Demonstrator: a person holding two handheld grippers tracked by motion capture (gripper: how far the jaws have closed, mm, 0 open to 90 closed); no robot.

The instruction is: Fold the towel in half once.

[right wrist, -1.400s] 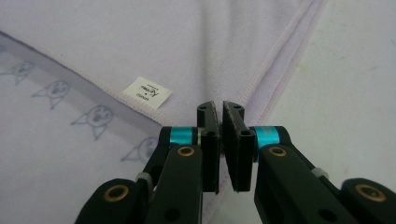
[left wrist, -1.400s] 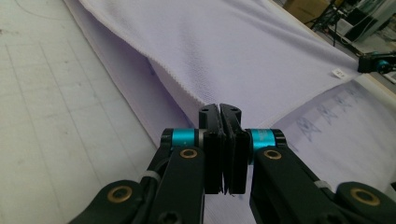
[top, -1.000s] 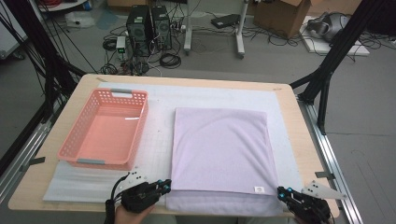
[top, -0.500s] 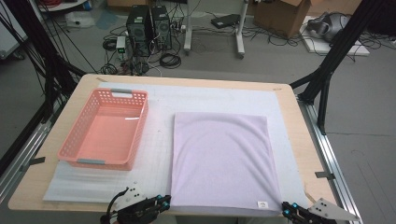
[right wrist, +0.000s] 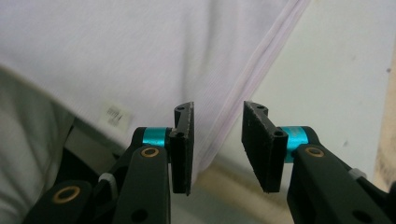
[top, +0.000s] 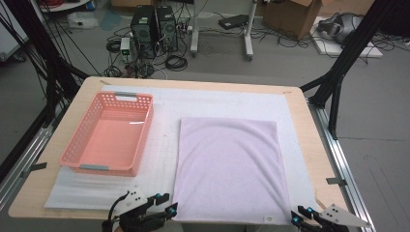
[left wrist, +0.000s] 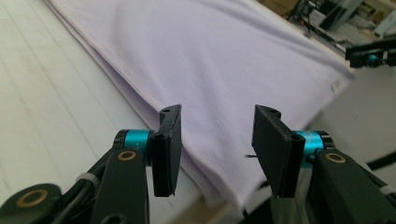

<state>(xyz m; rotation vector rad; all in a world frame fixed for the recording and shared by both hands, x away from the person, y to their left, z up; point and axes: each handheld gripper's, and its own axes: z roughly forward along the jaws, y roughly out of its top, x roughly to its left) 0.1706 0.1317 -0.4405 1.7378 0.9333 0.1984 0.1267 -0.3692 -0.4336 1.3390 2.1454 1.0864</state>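
Observation:
A lavender towel (top: 227,164) lies flat on the white mat (top: 162,159), right of centre. My left gripper (top: 163,206) sits at its near left corner, my right gripper (top: 300,216) at its near right corner. In the left gripper view the left gripper (left wrist: 217,140) has just been opening; the towel (left wrist: 205,60) corner lies under the gap, untouched by the pads. In the right gripper view the right gripper (right wrist: 217,140) has likewise just been opening; the towel (right wrist: 140,51) hem runs between its jaws without being pressed.
A pink plastic basket (top: 72,154) stands empty on the left of the mat. The wooden table's front edge (top: 29,205) is right by both grippers. The right gripper (left wrist: 371,58) shows far off in the left gripper view. Cables and computer boxes lie on the floor beyond.
Both grippers have drawn back a little toward the table's front edge and their jaws have opened. The towel's near edge, bunched a second ago, now lies flat.

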